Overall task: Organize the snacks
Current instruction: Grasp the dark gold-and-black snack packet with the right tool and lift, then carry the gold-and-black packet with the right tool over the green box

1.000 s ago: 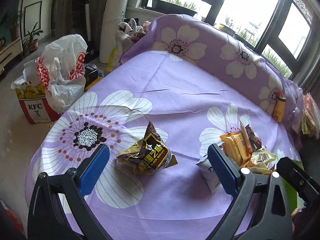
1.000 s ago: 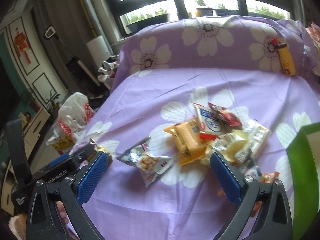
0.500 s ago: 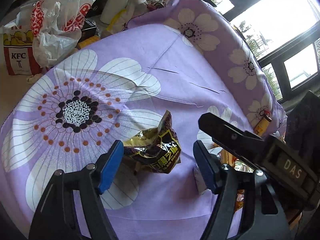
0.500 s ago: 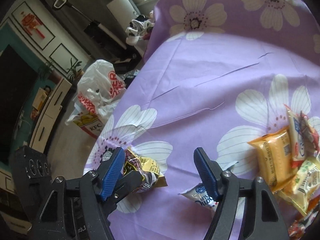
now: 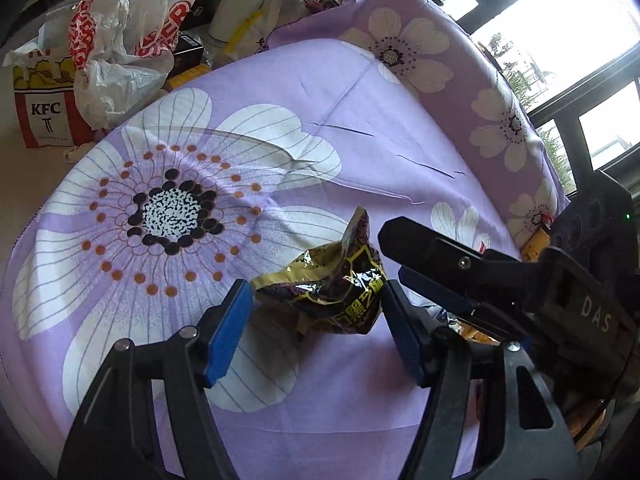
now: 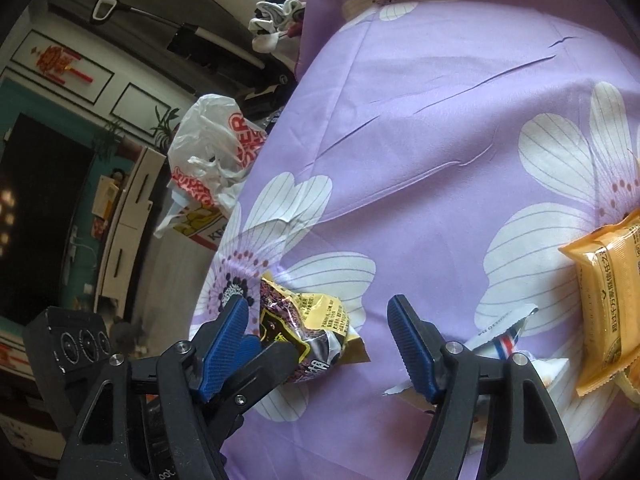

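A crumpled black and gold snack packet [image 5: 336, 284] lies on the purple flowered cloth [image 5: 280, 92]. My left gripper [image 5: 316, 320] is open around it, its blue pads close on both sides but with gaps showing. The packet also shows in the right wrist view [image 6: 308, 332], low and left. My right gripper [image 6: 320, 344] is open and empty, just right of the packet, beside the left gripper's fingers [image 6: 256, 356]. An orange packet [image 6: 612, 284] and a white and blue packet [image 6: 500, 336] lie to the right.
A white and red plastic bag [image 5: 120, 40] and a KFC box [image 5: 44, 108] stand on the floor past the cloth's left edge. The cloth rises over a backrest [image 5: 440, 60] at the far side. The right gripper's body [image 5: 520, 280] crosses close on the right.
My left gripper has moved in and narrowed around the black and gold packet. My right gripper has swung left and down, close beside the left one.
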Available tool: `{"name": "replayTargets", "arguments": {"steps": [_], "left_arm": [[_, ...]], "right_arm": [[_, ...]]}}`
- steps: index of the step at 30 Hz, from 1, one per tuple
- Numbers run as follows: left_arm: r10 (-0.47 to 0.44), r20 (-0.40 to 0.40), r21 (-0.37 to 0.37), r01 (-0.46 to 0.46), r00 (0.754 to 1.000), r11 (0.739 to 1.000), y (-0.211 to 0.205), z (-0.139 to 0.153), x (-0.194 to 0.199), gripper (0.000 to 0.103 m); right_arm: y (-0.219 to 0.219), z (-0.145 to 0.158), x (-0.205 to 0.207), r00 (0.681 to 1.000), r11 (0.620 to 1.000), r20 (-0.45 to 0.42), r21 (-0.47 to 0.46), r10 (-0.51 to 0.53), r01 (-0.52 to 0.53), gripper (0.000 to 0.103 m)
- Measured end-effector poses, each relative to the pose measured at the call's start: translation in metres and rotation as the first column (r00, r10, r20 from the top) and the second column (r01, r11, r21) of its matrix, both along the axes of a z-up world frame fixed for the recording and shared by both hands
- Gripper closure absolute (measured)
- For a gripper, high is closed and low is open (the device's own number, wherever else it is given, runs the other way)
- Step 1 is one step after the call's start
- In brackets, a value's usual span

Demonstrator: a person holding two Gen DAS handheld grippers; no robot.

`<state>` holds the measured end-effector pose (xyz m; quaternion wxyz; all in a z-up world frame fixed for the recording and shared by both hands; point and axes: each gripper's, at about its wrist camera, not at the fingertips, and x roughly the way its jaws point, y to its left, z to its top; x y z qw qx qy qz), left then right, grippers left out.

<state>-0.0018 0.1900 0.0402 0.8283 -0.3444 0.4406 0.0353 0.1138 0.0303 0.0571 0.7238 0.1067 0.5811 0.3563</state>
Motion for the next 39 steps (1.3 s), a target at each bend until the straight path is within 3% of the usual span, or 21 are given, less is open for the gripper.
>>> {"name": "replayTargets", "arguments": {"steps": [4,8,10,13,14,15,22,30,35,39], "left_arm": [[-0.007,-0.012,0.039,0.008,1.000,0.999,-0.004,-0.002,0.000,0.036],[-0.027,-0.022,-0.037,0.027,0.999,0.999,-0.005,-0.011,0.002,0.040],[-0.038,-0.016,-0.035,0.037,0.999,0.999,-0.008,-0.010,0.002,0.044],[-0.060,-0.007,0.007,0.060,0.998,0.998,-0.016,-0.006,0.002,0.051],[-0.082,0.017,-0.028,0.083,0.996,0.996,-0.019,-0.004,0.002,0.070],[-0.075,0.010,-0.039,0.076,0.997,0.996,-0.021,-0.002,0.002,0.067],[-0.177,0.128,0.037,0.173,0.976,0.984,-0.049,0.022,-0.003,0.068],[-0.337,0.286,0.109,0.319,0.897,0.942,-0.102,0.056,-0.019,0.068],[-0.445,0.335,0.149,0.420,0.830,0.895,-0.151,0.067,-0.031,0.069],[-0.538,0.358,0.229,0.486,0.763,0.843,-0.193,0.079,-0.042,0.067]], "right_arm": [[0.010,-0.007,0.002,0.999,1.000,-0.043,-0.029,0.008,-0.009,0.024],[0.021,-0.013,-0.001,0.998,0.997,-0.035,-0.055,0.045,-0.047,0.023],[0.025,-0.015,-0.001,0.998,0.997,-0.038,-0.052,0.055,-0.056,0.024],[0.025,-0.016,-0.002,0.998,0.996,-0.030,-0.075,0.053,-0.055,0.036],[0.022,-0.016,-0.003,0.999,0.996,-0.027,-0.081,0.046,-0.048,0.043],[0.019,-0.018,-0.004,0.998,0.995,-0.037,-0.083,0.044,-0.047,0.053],[-0.018,0.003,-0.018,0.998,0.998,0.048,-0.036,-0.046,0.048,0.054],[-0.078,0.049,-0.053,0.956,0.982,0.226,0.001,-0.185,0.190,0.054],[-0.128,0.064,-0.081,0.909,0.954,0.298,0.024,-0.291,0.298,0.054],[-0.170,0.072,-0.102,0.872,0.927,0.326,0.045,-0.366,0.372,0.054]]}}
